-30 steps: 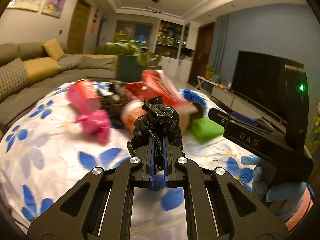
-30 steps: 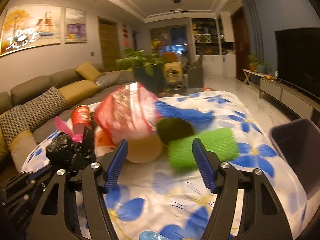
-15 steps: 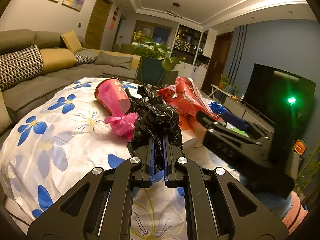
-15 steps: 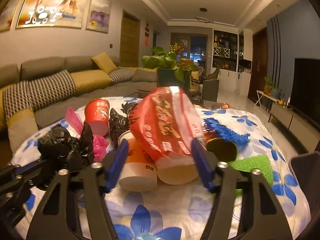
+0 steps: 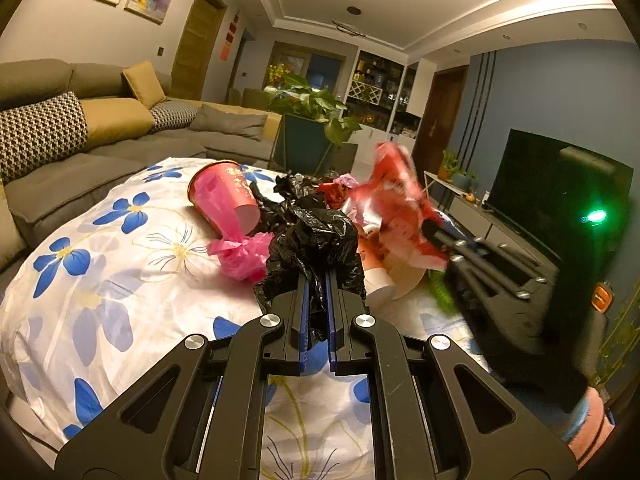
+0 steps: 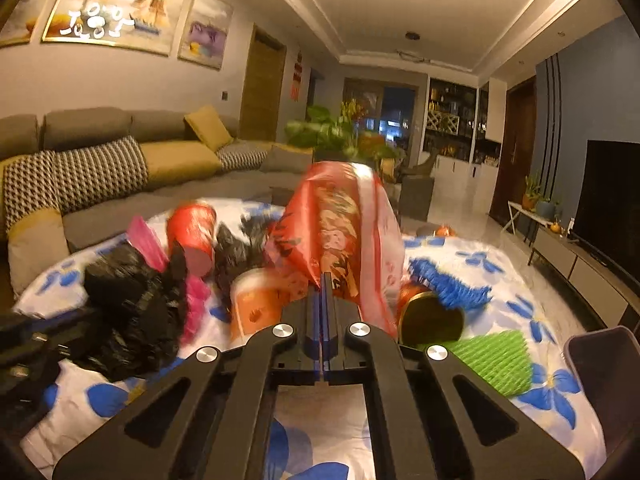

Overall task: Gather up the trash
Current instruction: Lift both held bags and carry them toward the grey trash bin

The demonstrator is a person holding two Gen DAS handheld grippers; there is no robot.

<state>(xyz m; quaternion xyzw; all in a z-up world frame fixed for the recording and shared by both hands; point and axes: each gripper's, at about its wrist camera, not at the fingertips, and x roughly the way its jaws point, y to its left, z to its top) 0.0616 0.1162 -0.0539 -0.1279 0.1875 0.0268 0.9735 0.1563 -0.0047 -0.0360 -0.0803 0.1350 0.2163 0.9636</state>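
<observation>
Trash here looks light and crinkly: left gripper [image 5: 316, 312] pinches a black bag [image 5: 316, 240], right gripper [image 6: 323, 312] clamps a red wrapper [image 6: 340, 216] by its loose edge.

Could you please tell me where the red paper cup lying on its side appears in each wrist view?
Left wrist view: the red paper cup lies upper left of centre, open mouth toward the camera.
Right wrist view: it sits left of centre, blurred.
Shared landmark: the black plastic bag clamped in the left tongs.
</observation>
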